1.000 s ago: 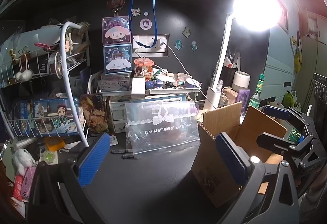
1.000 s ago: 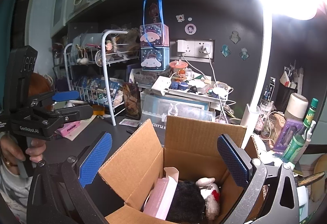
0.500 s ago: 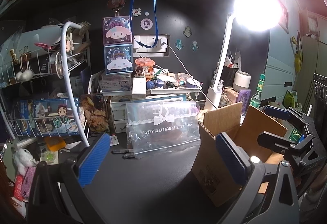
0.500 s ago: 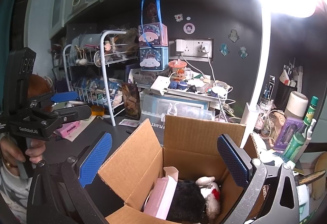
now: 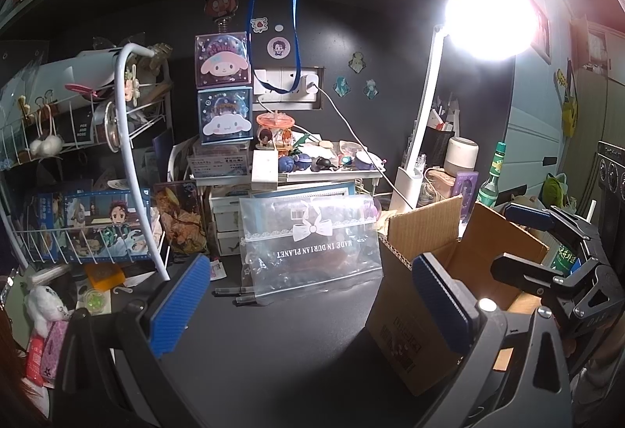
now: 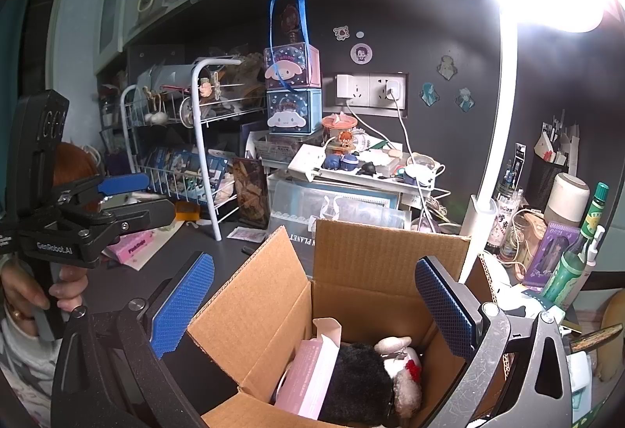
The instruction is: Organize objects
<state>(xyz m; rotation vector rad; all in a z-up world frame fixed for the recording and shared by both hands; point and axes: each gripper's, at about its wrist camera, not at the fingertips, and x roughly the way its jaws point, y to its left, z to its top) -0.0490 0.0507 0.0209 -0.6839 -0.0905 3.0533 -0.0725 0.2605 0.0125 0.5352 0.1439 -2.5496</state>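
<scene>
Both grippers are spread wide and hold nothing. Left gripper (image 5: 312, 307) hangs over the dark table (image 5: 273, 346), its blue pads (image 5: 180, 301) framing a clear zip bag (image 5: 312, 248) that stands against the clutter at the back, printed side reversed, with two pens (image 5: 234, 293) lying at its lower left edge. Just right of that bag sits the box (image 5: 425, 307), cardboard, flaps up, its near left corner behind the left gripper's right pad.

Right gripper (image 6: 312, 307) hovers above the same box (image 6: 375, 271), looking down into it. Inside lie a pink pack (image 6: 312, 373) leaning at the left and a plush (image 6: 375, 381), black and white with a red spot, touching the pack's right side. Box flaps stand open on the left and back.

From the right wrist view the left gripper (image 6: 125, 201) shows at the far left, jaws apart, held by a hand (image 6: 47, 291). From the left wrist view the right gripper (image 5: 547, 232) shows at the far right over the box, jaws apart as well.

On the table's left edge lie a small white plush (image 5: 43, 305) and a pink booklet (image 6: 133, 248) beside a wire rack (image 5: 78, 193). A lamp (image 5: 488, 17) glares at upper right, and a green bottle (image 6: 578, 248) stands right of the box.
</scene>
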